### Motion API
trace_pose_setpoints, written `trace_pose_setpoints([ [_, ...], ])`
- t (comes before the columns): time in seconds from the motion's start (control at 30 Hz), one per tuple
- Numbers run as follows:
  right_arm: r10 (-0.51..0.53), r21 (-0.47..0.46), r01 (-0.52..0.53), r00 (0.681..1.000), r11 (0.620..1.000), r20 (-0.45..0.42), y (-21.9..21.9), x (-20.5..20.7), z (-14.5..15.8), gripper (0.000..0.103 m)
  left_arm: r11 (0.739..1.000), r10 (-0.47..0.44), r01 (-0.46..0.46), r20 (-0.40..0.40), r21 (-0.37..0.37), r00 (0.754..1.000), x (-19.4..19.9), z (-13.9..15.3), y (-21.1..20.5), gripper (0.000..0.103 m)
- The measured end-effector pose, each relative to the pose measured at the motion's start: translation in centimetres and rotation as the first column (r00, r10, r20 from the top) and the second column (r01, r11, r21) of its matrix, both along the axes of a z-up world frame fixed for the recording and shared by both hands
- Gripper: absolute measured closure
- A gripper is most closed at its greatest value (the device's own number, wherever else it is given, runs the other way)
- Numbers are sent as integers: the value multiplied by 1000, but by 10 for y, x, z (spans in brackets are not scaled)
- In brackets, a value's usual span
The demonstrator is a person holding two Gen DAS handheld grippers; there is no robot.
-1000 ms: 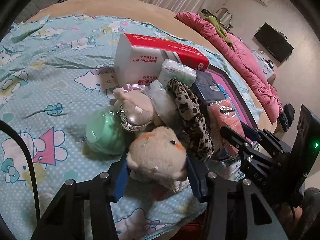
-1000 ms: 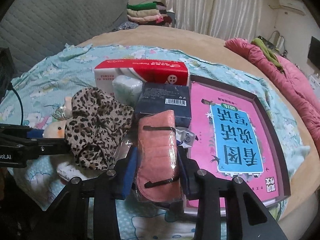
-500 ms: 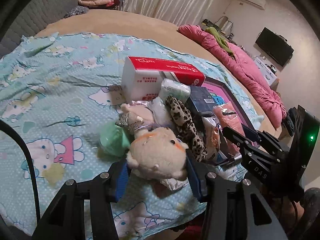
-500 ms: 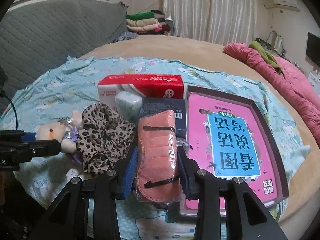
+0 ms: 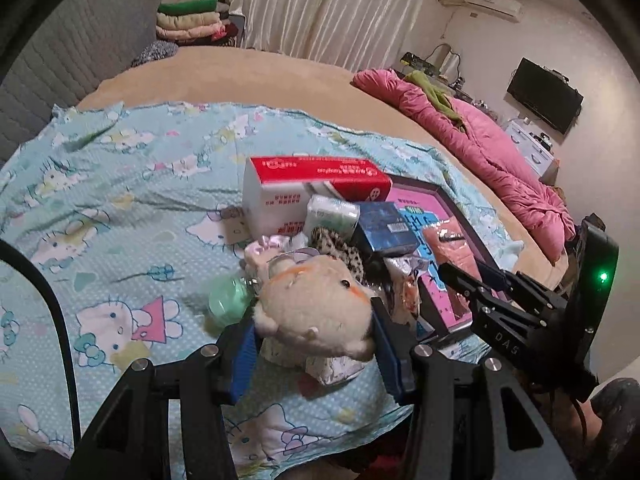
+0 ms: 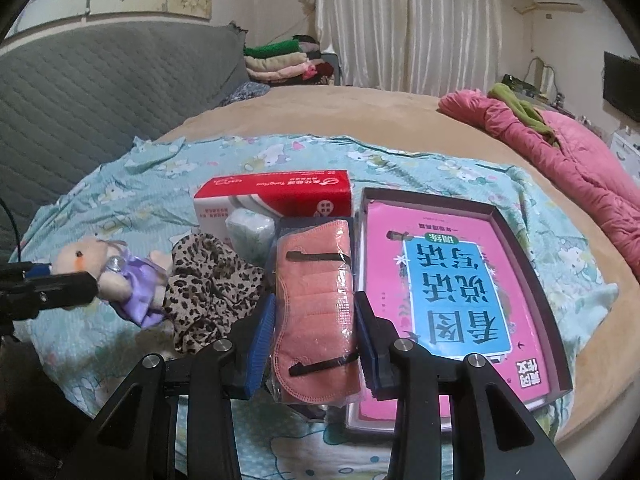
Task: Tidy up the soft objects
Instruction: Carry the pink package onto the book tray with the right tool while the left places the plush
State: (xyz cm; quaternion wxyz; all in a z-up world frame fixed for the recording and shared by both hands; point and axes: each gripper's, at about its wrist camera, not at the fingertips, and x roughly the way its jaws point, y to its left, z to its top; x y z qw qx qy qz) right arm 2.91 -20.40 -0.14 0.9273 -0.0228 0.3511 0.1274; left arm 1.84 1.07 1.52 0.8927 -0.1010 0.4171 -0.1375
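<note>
left tongs (image 5: 314, 344) clamped on plush toy (image 5: 316, 312) by the head, blue pads pressing both sides. toy is cream w/ orange cheek marks, purple dress seen in right wrist view; it hangs off the bed there, body dangling past the tong tip. right tongs (image 6: 314, 340) clamped on pack of pink face masks (image 6: 316, 296) in clear wrap, pads on both long edges, pack pointing fwd along the fingers, held above the clutter.

bed has light-blue cartoon-cat sheet (image 5: 120, 208). on it, a pile: red/white tissue box (image 6: 276, 196) at back, small white-green tissue pack (image 6: 250, 232) touching its front, leopard-print cloth (image 6: 212, 284) left of the mask pack, dark blue box (image 5: 386, 228) beside the tissue pack in left view. green round thing (image 5: 230, 300) on sheet just left of the toy, can't tell what it is. right of pile: dark tray (image 6: 520, 248) w/ pink/blue book (image 6: 448, 280) lying flat inside.

bg: pink quilt (image 6: 568, 152) on far right of bed, folded clothes stack (image 6: 280, 60) by curtains.
</note>
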Motion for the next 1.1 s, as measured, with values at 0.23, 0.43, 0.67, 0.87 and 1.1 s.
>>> trace_pose_setpoints([
  [0.23, -25, 27, 24, 1000, 999, 17, -13, -3, 7, 63, 999, 27, -28, 37, 17, 999, -2, 18, 0, 52],
  [0.43, -60, 58, 58, 998, 997, 35, -28, -6, 14, 63, 999, 18, -20, 58, 30, 998, -2, 31, -11, 52],
  [0.67, -107, 89, 101, 992, 991, 62, -52, -8, 24, 63, 999, -21, 17, 88, 51, 996, 4, 47, -38, 52],
  [0.87, -165, 117, 155, 983, 981, 79, -78, -9, 30, 63, 996, -53, 46, 91, 76, 994, 16, 54, -67, 52],
  [1.1, -243, 148, 231, 967, 962, 71, -107, -6, 31, 63, 992, -98, 90, 95, 89, 991, 31, 56, -106, 52],
])
